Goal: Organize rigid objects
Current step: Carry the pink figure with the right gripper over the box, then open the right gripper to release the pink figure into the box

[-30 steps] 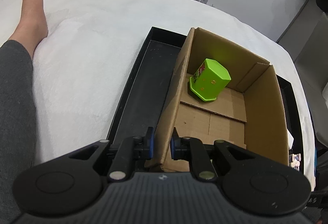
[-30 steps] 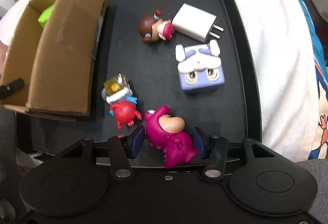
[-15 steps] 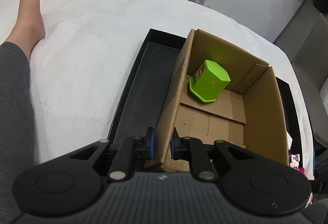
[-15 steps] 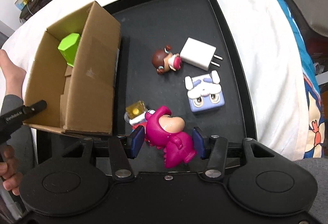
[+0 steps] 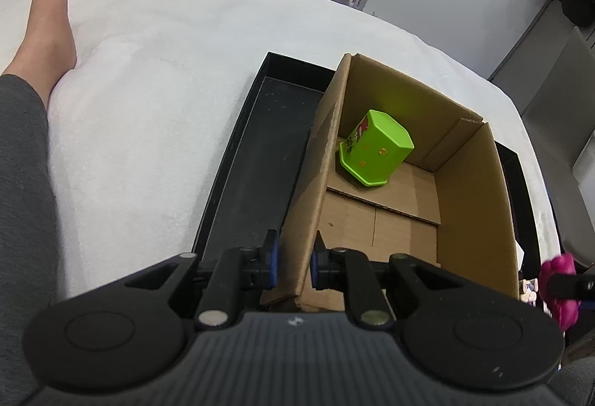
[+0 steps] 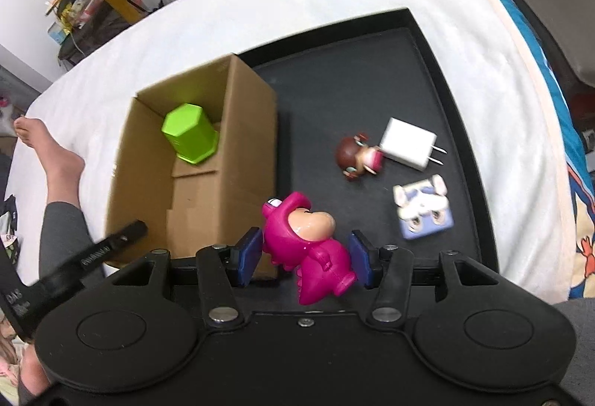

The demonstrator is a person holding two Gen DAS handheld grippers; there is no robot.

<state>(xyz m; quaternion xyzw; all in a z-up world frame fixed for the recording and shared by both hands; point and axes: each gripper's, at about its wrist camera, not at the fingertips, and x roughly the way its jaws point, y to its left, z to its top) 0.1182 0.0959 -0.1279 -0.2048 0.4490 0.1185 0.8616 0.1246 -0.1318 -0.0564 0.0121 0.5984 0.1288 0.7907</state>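
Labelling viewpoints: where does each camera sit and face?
Left wrist: on left gripper, clamping brown cardboard box wall, looking into it; grey-clad leg and bare foot show.
Right wrist: on right gripper, held above black tray, gripping magenta dinosaur figure.
Shared: box, green hexagonal container, tray, foot.

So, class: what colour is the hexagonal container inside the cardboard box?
Bright lime green, with small printed markings on its side: the hexagonal container shows best in the left wrist view.
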